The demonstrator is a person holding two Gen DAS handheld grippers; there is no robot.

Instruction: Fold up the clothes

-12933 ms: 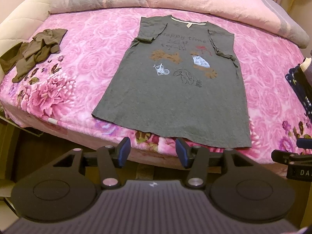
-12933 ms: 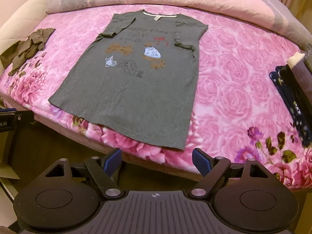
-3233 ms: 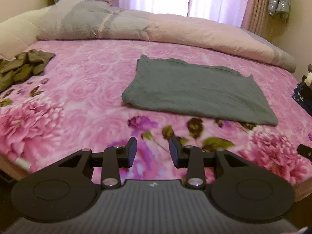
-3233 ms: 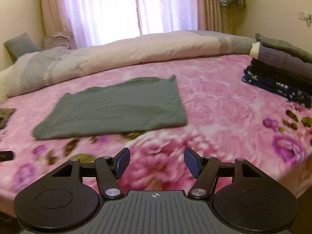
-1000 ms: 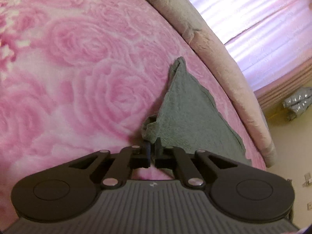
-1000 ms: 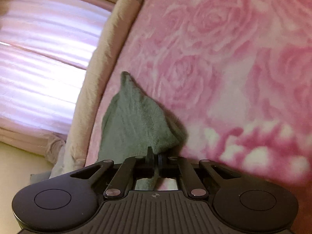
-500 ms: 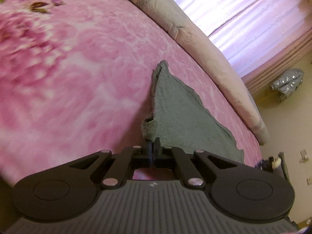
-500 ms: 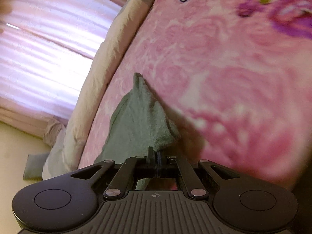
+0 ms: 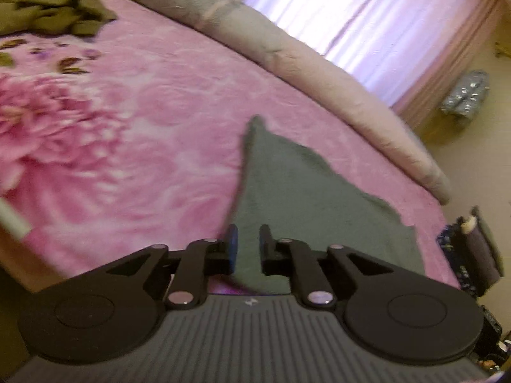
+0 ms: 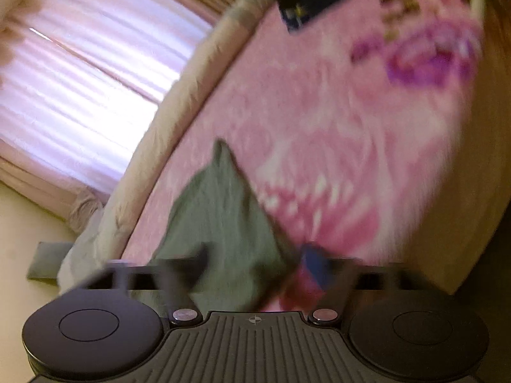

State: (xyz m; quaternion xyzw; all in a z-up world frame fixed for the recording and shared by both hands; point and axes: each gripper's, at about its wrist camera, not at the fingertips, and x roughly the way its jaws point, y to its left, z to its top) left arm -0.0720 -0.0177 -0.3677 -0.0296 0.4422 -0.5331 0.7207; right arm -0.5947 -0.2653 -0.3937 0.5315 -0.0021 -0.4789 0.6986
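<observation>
Just ahead of the left hand-held gripper [image 9: 246, 244]: folded grey garment [image 9: 297, 198], flat on the pink floral bed [image 9: 134, 118], near edge running in between the blue pads. Jaws parting, only a narrow gap so far; no cloth visibly pinched, pads clear of the fabric as far as can be told.

Ahead of the right hand-held gripper [image 10: 255, 263]: same grey garment [image 10: 220, 223], near corner lying between two widely spread, motion-blurred fingers. Jaws opening, nothing clamped.

Handling, judged from appearance:
- Soft, limp knit; no stiffness; sags and drapes from any held point.
- Light; holds a crease only loosely, so layers likely to slide or spring apart if dragged.
- Matte, slightly fuzzy surface; slipping from the pads unlikely. Not fragile.
- Best hold: at corners or along a folded edge, all layers pinched together, one corner per gripper, to keep the fold square.

Count:
- Grey folded garment: one.
- Olive crumpled clothes [image 9: 54, 9], far left beyond the left hand-held gripper: one heap; number of pieces not determinable.
- Stack of dark folded clothes [image 9: 472, 255], far right at the bed edge: one stack, several layers, exact number unclear.
- Rolled quilt [image 9: 319, 63] along the far side: one.
- Hand-held grippers: two.
</observation>
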